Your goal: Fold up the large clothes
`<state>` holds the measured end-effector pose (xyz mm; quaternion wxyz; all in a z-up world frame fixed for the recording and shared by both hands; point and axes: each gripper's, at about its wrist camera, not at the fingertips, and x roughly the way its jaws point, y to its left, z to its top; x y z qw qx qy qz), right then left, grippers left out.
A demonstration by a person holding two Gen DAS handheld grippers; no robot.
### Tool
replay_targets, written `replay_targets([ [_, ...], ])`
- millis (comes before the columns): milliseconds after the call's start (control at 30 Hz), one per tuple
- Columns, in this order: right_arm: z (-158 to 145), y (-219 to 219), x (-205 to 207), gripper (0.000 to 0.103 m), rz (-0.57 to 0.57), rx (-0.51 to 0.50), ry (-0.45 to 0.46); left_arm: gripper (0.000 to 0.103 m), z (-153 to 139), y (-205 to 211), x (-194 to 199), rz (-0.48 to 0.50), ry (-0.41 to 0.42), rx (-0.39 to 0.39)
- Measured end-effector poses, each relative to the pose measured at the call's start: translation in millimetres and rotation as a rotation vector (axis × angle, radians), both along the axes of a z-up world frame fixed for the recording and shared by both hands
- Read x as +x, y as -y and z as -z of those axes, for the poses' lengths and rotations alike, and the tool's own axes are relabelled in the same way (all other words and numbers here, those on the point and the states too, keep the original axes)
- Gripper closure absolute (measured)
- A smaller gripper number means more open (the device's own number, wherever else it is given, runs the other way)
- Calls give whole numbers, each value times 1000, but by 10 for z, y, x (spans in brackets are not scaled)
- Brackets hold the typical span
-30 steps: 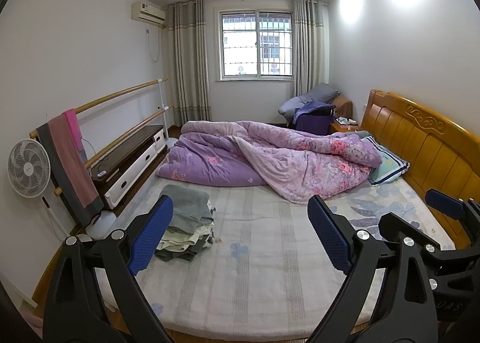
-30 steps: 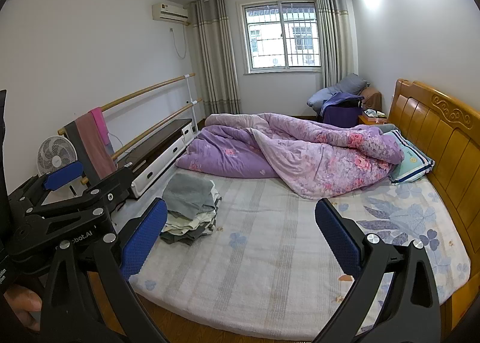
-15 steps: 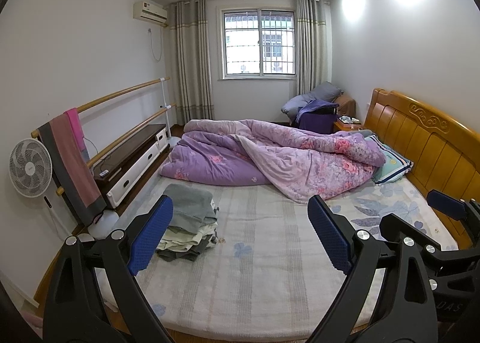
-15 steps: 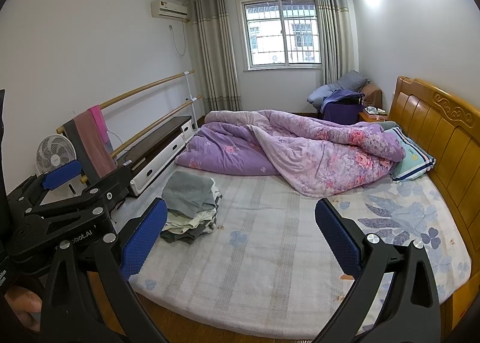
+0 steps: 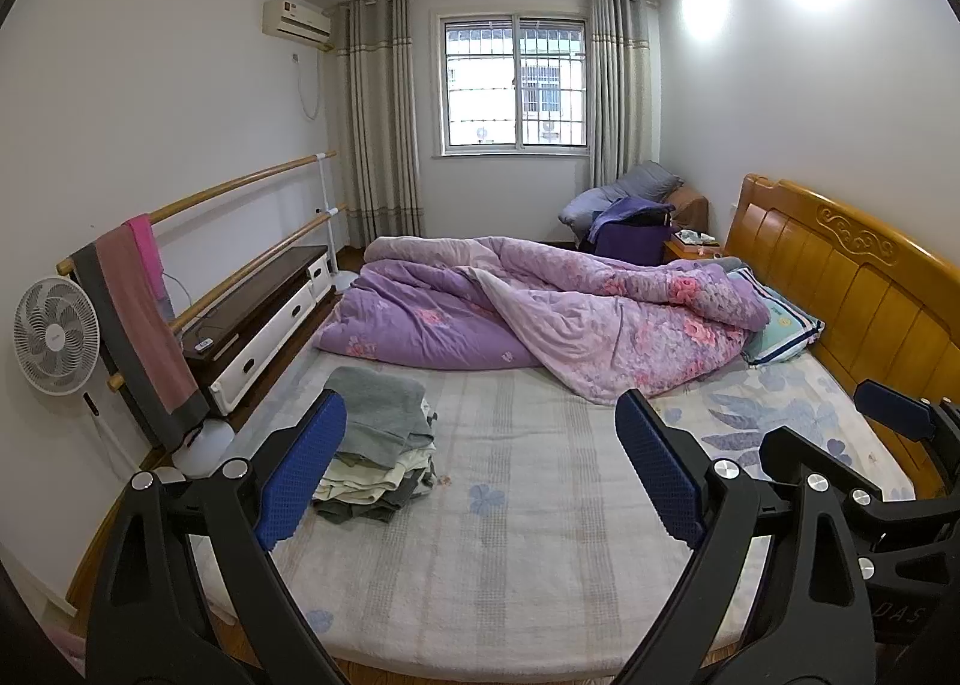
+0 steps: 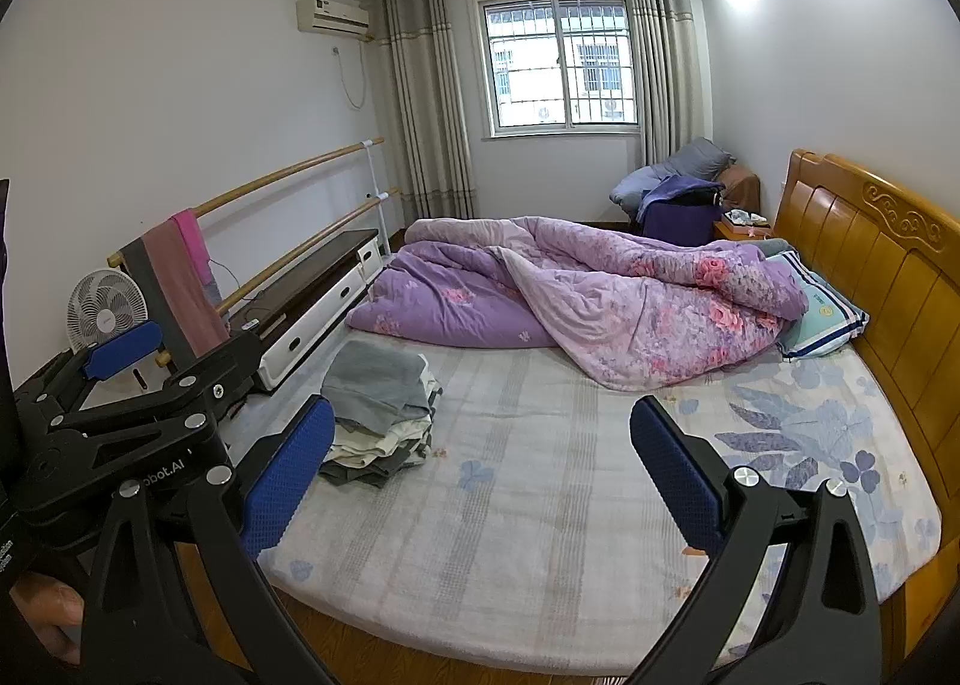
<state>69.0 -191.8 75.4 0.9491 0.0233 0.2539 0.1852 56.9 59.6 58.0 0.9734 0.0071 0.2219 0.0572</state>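
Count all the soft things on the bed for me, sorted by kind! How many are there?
Crumpled purple floral quilt: 1
Pale green striped-edge pillow by the wooden headboard: 1
Stack of folded clothes, grey piece on top: 1 stack; the pieces in it are too bunched to count
Total: 3
Both open grippers, left and right, hover empty near the foot of the bed.

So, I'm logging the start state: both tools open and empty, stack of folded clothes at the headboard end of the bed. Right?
Not quite. The stack of folded clothes sits at the foot end, away from the headboard, as the left wrist view shows. Both the left tool and right tool are open and empty.
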Motion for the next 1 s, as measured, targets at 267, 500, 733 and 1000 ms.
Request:
replay_targets([
  [267, -15, -6, 15, 8, -1, -1, -2, 11, -3, 1, 4, -1, -1, 0],
  [500, -17, -36, -28, 8, 4, -2, -5, 11, -10, 1, 8, -2, -2, 0],
  [733, -18, -59, -77, 8, 10, -4, -7, 11, -16, 4, 13, -3, -3, 2],
  [1000, -17, -77, -175, 8, 24, -5, -9, 11, 79, -123, -80, 9, 12, 8],
])
